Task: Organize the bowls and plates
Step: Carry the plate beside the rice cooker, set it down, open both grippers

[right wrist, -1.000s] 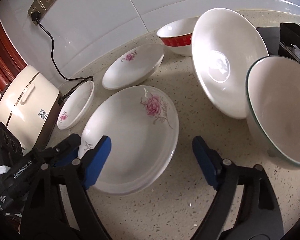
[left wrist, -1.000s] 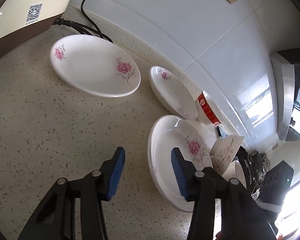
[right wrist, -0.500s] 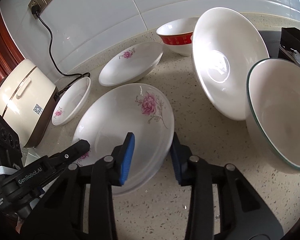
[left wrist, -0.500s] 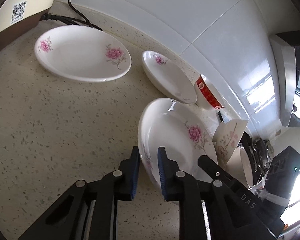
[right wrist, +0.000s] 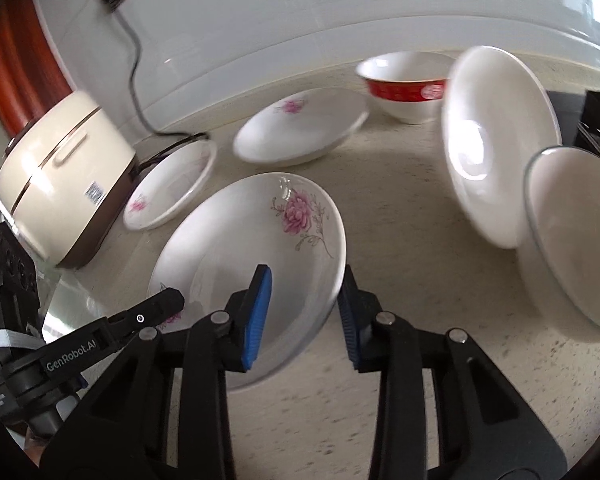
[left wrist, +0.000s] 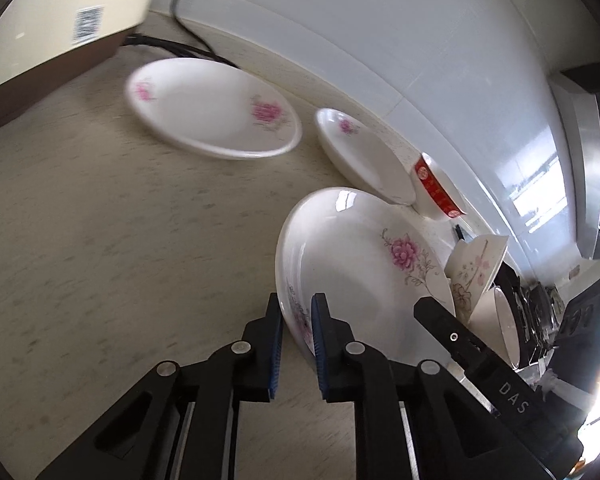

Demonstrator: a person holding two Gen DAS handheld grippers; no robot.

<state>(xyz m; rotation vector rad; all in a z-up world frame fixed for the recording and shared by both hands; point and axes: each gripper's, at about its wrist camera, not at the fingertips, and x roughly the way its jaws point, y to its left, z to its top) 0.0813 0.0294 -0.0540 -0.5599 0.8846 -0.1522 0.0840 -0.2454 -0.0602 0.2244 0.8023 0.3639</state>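
1. My left tool [left wrist: 296, 336] is clenched on the near rim of the big flowered plate [left wrist: 352, 264], one blue pad on the outside of the rim and one on the inside.
2. My right tool [right wrist: 302, 312] grips the same plate [right wrist: 236, 248] from the opposite side, its pads either side of the rim, one inside the plate and one against the outer edge.
3. In the right wrist view the plate is tilted, its far edge with the pink flower up; I think the near edge is off the speckled desk [right wrist: 400, 216], though motion blur makes that hard to judge.
4. The tip of the left tool shows at the lower left of the right wrist view, touching the plate's rim.
5. A second flowered plate [left wrist: 212, 108] lies flat on the desk [left wrist: 100, 240] near the wall, just beside the cream rice cooker [left wrist: 60, 20].
6. A smaller flowered plate [left wrist: 364, 156] sits between that one and a red-banded bowl [left wrist: 436, 188], close to the tiled wall.
7. In the right wrist view, a plain white dish [right wrist: 496, 140] stands steeply on edge to the right of the held plate, and a bowl with a thin dark rim [right wrist: 576, 236] stands just beside and partly in front of it.
8. A black cable [right wrist: 136, 76] runs from the wall socket down to the rice cooker [right wrist: 60, 180].
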